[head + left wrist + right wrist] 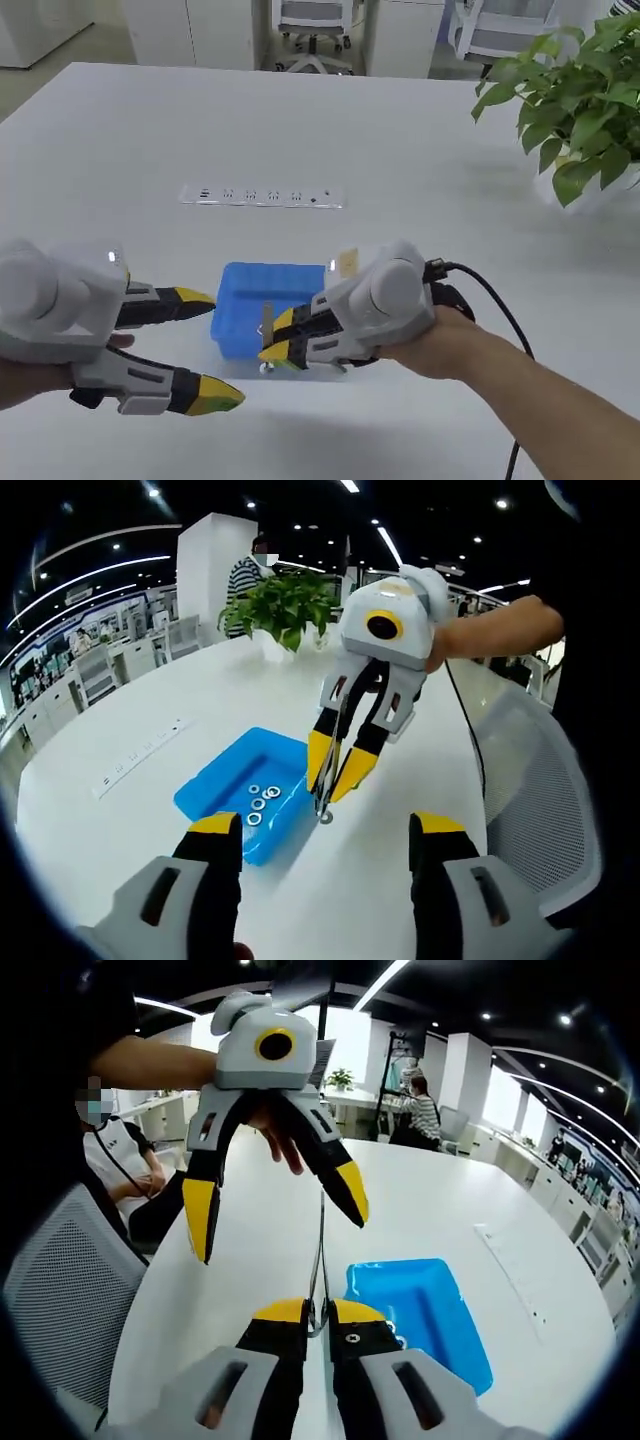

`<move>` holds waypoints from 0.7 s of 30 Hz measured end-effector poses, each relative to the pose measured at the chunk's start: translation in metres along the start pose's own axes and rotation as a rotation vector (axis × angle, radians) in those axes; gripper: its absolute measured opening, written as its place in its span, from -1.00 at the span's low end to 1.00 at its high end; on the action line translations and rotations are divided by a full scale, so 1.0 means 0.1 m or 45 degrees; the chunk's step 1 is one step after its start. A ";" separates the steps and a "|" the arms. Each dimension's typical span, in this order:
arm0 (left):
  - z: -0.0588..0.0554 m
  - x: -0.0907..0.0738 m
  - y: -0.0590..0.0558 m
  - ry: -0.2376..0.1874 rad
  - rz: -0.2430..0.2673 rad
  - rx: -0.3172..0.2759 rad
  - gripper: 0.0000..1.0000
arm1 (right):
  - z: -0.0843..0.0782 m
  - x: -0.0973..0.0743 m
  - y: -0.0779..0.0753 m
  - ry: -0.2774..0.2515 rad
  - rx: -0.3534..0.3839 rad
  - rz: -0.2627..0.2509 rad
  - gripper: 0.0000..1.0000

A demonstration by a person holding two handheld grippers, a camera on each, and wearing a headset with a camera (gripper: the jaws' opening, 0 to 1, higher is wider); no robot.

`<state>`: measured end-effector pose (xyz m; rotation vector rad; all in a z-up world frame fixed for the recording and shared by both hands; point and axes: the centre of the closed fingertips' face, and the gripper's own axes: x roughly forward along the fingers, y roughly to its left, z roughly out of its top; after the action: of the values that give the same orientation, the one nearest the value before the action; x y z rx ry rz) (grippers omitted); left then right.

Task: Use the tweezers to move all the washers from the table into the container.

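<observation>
The left gripper view looks down into the blue container [225, 770], where a few washers [262, 798] lie close together on its floor. The same view has a loose washer [326, 818] on the white table [400, 780], just beside the container's near edge. The thin tips of the tweezers [327, 765] come down right at that washer, but I cannot tell if they pinch it. In the head view the right tongs [275, 338] sit in front of the container and cover its front part, with a hand [430, 340] around their grip. The right gripper view looks along the tweezers, which stick straight out from between its own two jaws. Those jaws are squeezed almost together and clamp the tweezers. The left tongs [205, 345] are spread wide apart. They have nothing between them and touch nothing, and they hang above the table to the left of the container. Farther back on the table the head view has a power strip [262, 196] and a green plant [580, 110].
</observation>
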<state>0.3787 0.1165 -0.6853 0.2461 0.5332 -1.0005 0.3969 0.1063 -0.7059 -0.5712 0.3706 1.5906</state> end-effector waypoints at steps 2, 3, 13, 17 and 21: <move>0.01 -0.01 0.00 -0.021 0.020 -0.018 0.50 | 0.03 -0.02 -0.04 -0.001 -0.006 -0.007 -0.82; 0.01 -0.02 -0.01 -0.028 0.026 -0.026 0.53 | 0.03 -0.03 -0.05 -0.002 -0.006 -0.008 -0.82; -0.01 -0.08 -0.02 -0.066 0.106 -0.080 0.70 | 0.10 -0.08 -0.20 -0.015 -0.013 -0.020 -0.82; -0.01 -0.10 -0.02 -0.091 0.130 -0.103 0.75 | 0.09 -0.09 -0.27 -0.016 -0.012 -0.030 -0.82; 0.00 -0.11 -0.01 -0.110 0.165 -0.112 0.84 | 0.09 -0.09 -0.34 -0.034 -0.006 -0.036 -0.82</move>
<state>0.3729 0.1240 -0.6796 0.1565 0.4749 -0.8558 0.4292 0.1076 -0.6903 -0.5562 0.3373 1.5710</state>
